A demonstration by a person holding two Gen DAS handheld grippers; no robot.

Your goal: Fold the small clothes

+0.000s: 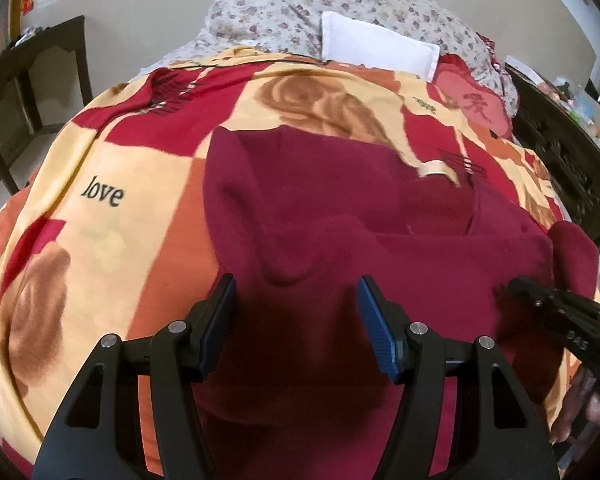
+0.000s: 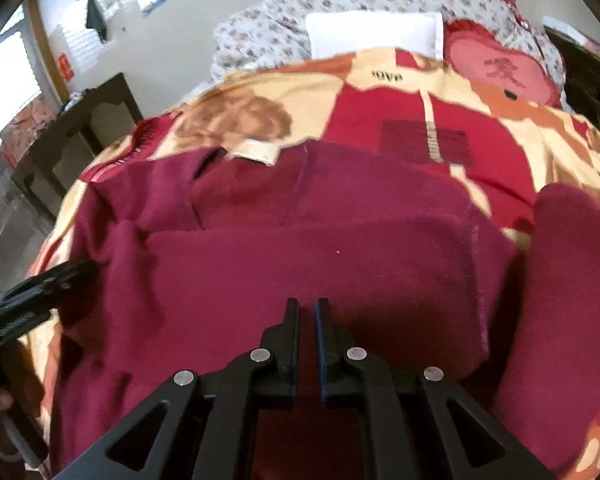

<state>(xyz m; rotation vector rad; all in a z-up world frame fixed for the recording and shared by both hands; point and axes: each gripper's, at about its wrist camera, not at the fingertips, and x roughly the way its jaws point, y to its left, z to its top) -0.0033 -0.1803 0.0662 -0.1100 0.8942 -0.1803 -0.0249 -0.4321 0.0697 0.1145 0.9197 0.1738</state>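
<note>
A maroon sweater [image 1: 340, 220] is spread on a blanket [image 1: 100, 152] printed "love". Its cream neck label [image 2: 254, 152] is unreadable. The left gripper [image 1: 296, 300] is held open above it; the right gripper [image 2: 306, 312] is nearly closed, empty.

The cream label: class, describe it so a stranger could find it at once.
Start at the patterned blanket covering the bed. On it lies a maroon garment; look at its far edge, by the neckline. The label is the only small pale strip on that dark red cloth.
</note>
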